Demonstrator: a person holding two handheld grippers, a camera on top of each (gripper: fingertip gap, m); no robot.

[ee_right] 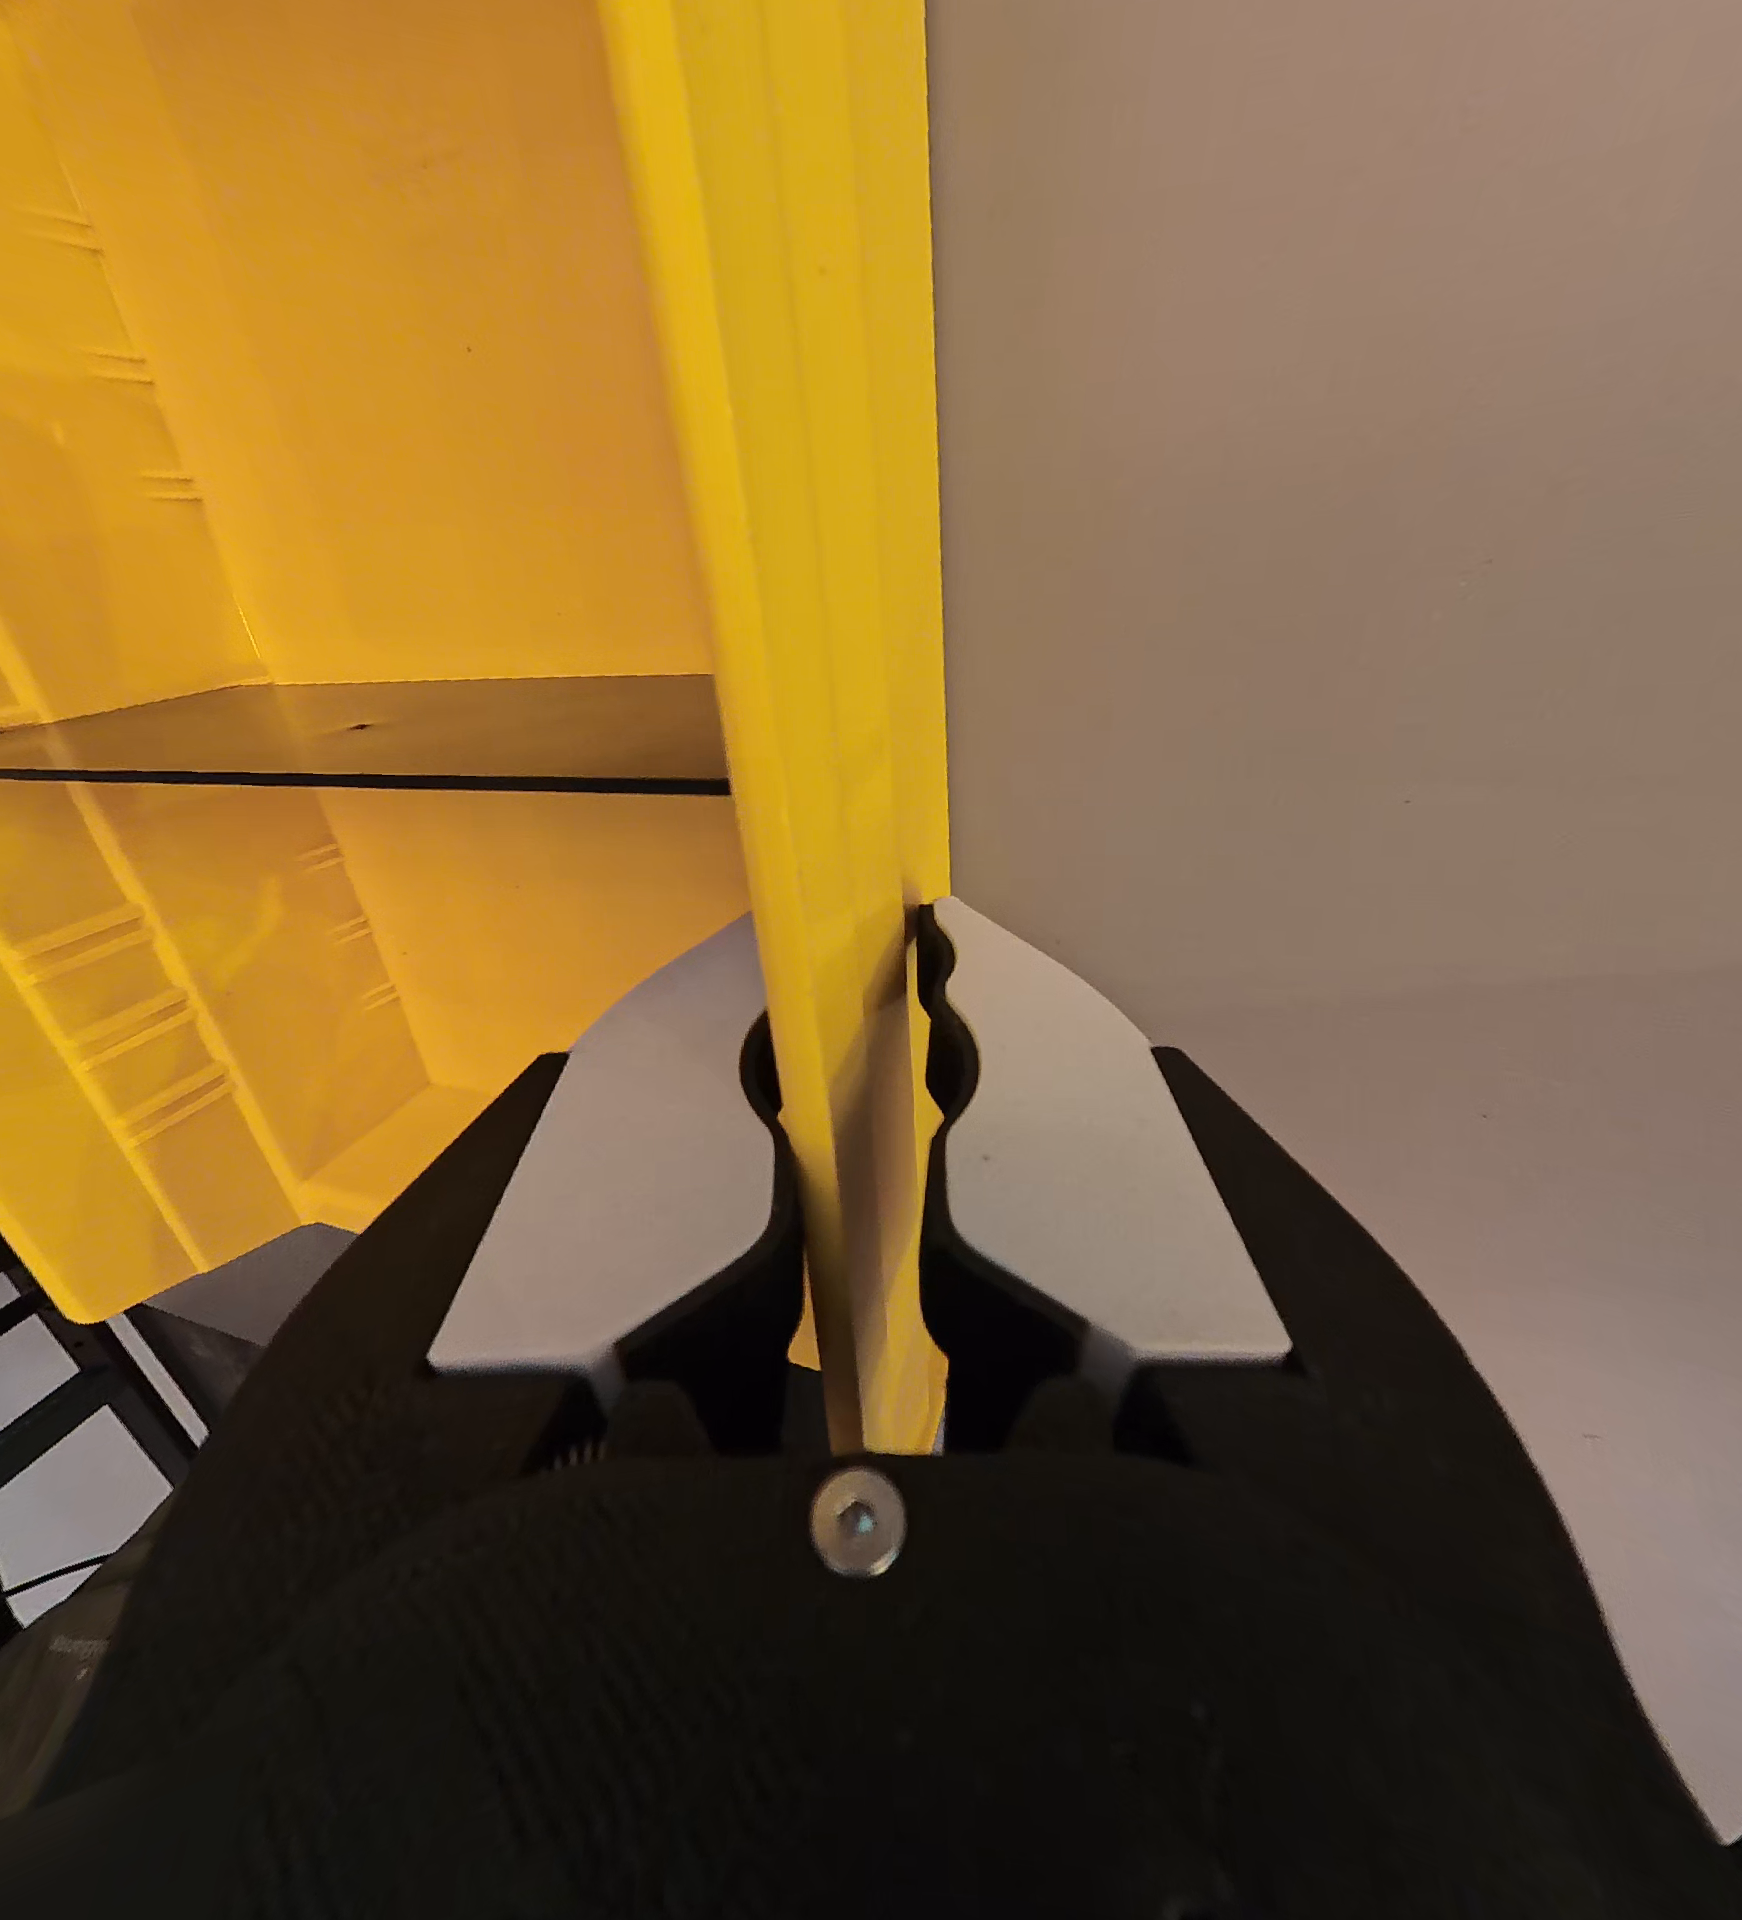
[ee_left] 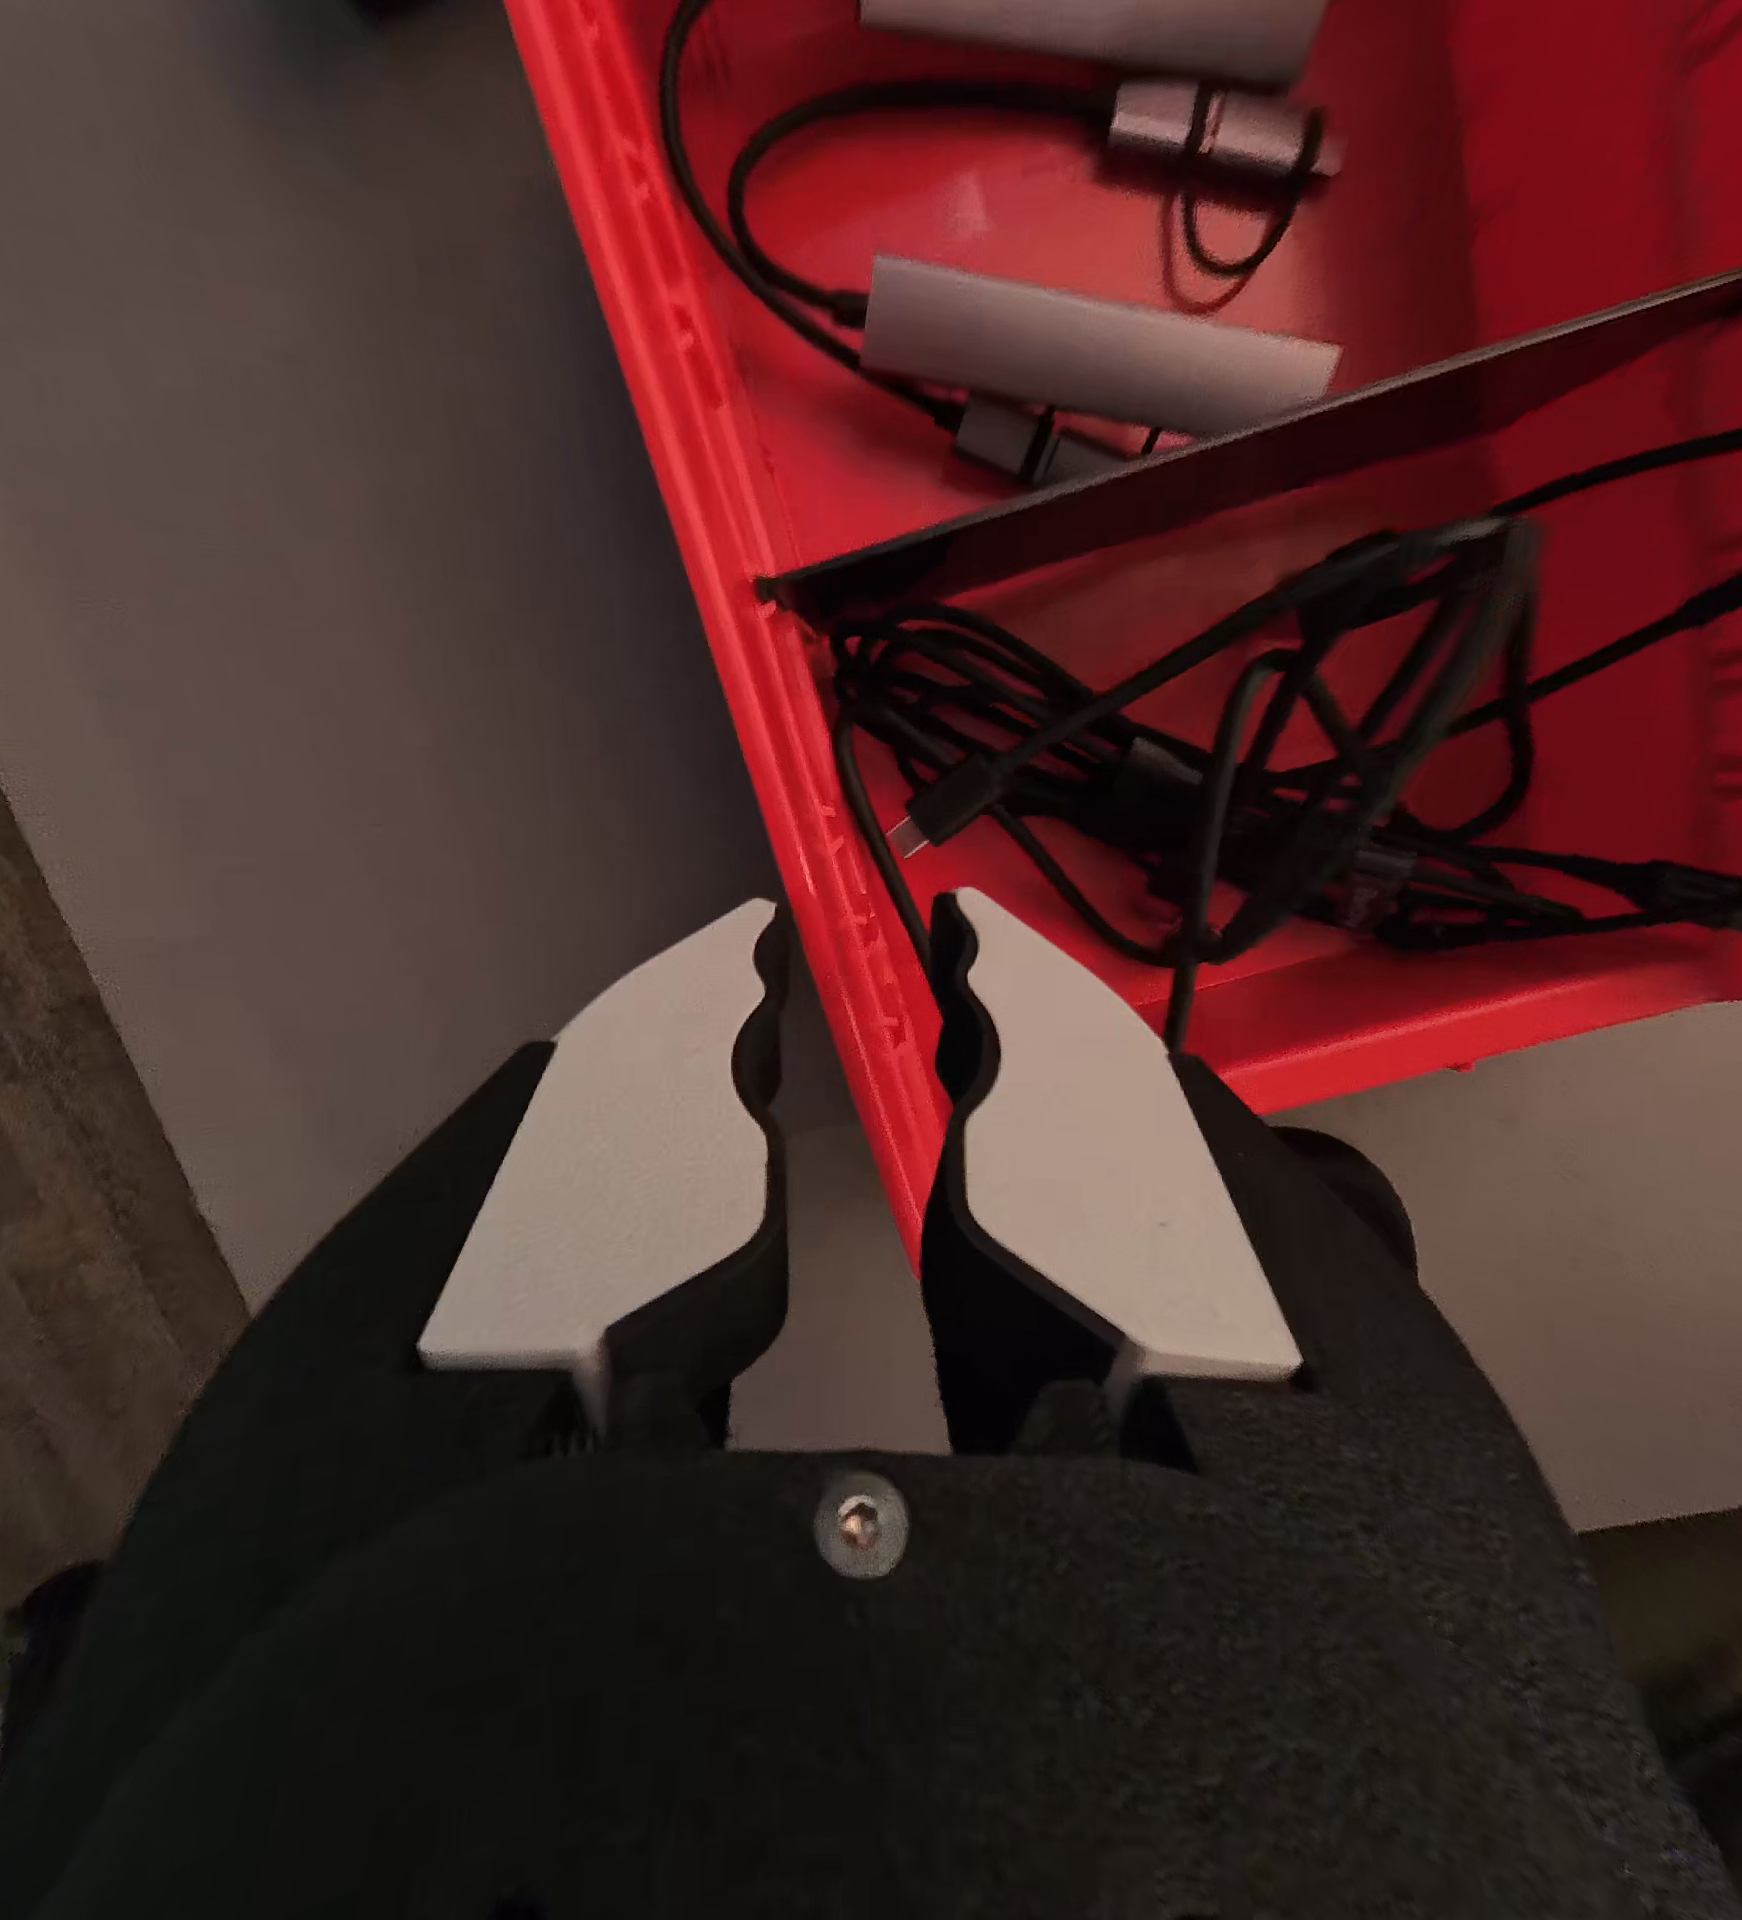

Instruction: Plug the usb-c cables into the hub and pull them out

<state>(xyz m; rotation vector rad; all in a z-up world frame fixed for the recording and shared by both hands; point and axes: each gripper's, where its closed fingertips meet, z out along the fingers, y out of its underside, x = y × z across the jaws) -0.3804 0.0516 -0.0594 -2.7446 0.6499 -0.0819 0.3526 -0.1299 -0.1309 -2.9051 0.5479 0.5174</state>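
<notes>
- Straddling the red bin's (ee_left: 846,914) rim in the left wrist view: left tongs (ee_left: 859,920), fingers apart, one either side of the rim wall, not clearly pressing on it.
- Red bin sits on a pale bench (ee_left: 327,520); a dark divider (ee_left: 1262,457) splits it into 2 compartments.
- Far compartment: 2 grey hubs (ee_left: 1095,332), each w/ a short black lead; also grey plug-type adapters, one near the upper hub (ee_left: 1210,130), one by the divider (ee_left: 1012,442).
- Near compartment: tangle of black usb-c cables (ee_left: 1262,758); one connector tip (ee_left: 934,821) points toward the rim, close to the tongs. Nothing held. One cable hangs over the bin's near edge.
- Floor strip (ee_left: 5,987) visible at left, blurred.
- Right wrist view: right tongs (ee_right: 851,935) clamped on the yellow bin's (ee_right: 825,520) rim wall, which runs between the fingers back to the tongs' base.
- Yellow bin interior shows a dark divider (ee_right: 379,727) across it; no contents seen in either part.
- Pale bench (ee_right: 1366,623) to the right of the yellow bin; dark frame bars (ee_right: 67,1392) at lower left.
</notes>
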